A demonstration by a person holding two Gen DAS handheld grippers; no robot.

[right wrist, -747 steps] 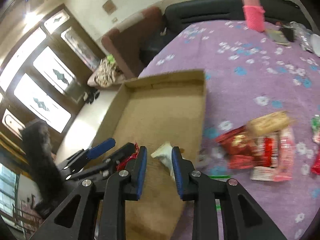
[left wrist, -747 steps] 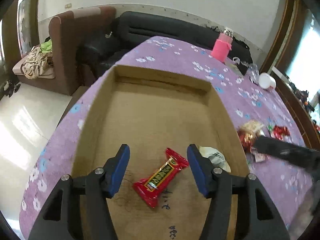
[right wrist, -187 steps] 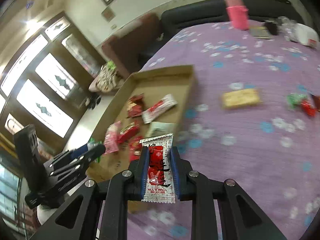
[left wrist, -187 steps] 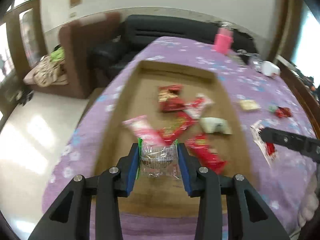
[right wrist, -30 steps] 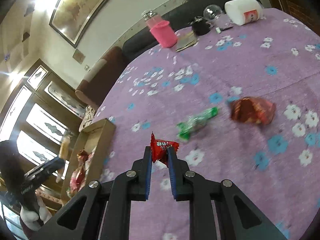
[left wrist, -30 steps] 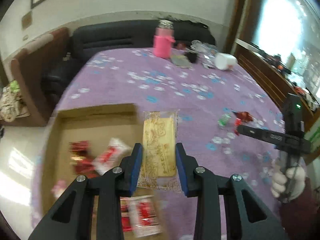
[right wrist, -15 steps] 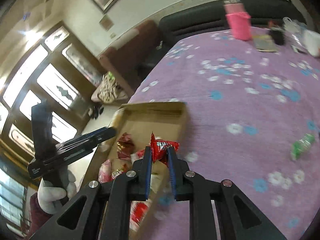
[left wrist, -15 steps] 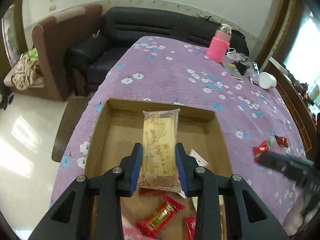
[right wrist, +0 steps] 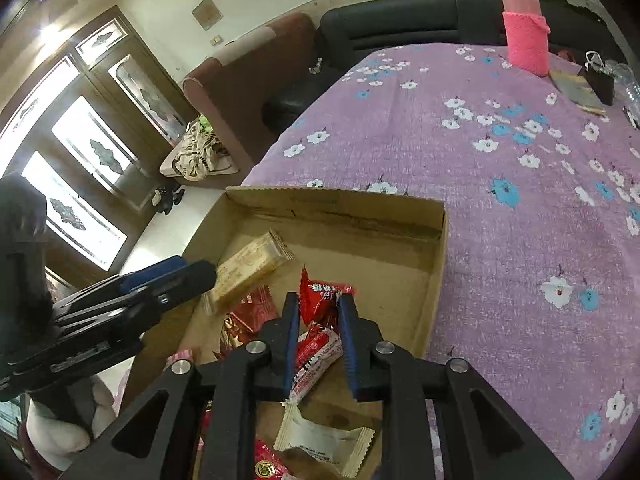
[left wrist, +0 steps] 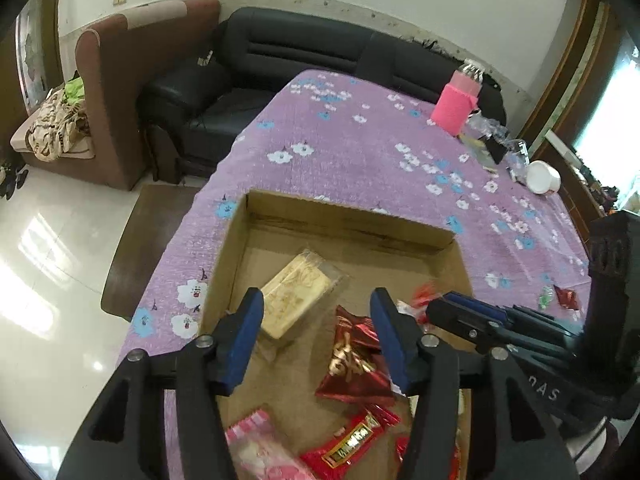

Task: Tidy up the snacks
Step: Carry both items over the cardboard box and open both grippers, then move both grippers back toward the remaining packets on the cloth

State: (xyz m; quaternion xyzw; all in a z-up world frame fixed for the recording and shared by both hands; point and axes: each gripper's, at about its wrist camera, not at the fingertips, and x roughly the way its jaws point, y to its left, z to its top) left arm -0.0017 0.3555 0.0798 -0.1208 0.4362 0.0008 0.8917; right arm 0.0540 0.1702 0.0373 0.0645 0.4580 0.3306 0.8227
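A plain brown cardboard box [left wrist: 448, 258] was seen on a purple tablecloth [left wrist: 360, 152] patterned with white and blue flowers. A pale yellow biscuit pack [left wrist: 298, 294] in clear wrap was shown inside, nearest the far wall, beside red wrappers [left wrist: 352, 364] with gold print and a pink packet [left wrist: 260, 448]. A bright pink bottle sleeve [left wrist: 456, 108] was seen at the far right. The left gripper [left wrist: 316, 332] was shown black with blue pads.

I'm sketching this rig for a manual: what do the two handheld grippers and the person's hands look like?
Both the left gripper and right gripper are black plastic with triangular cut-outs, silver screw heads and blue finger pads. The left one's side bears white lettering. The left hand wears a white glove.
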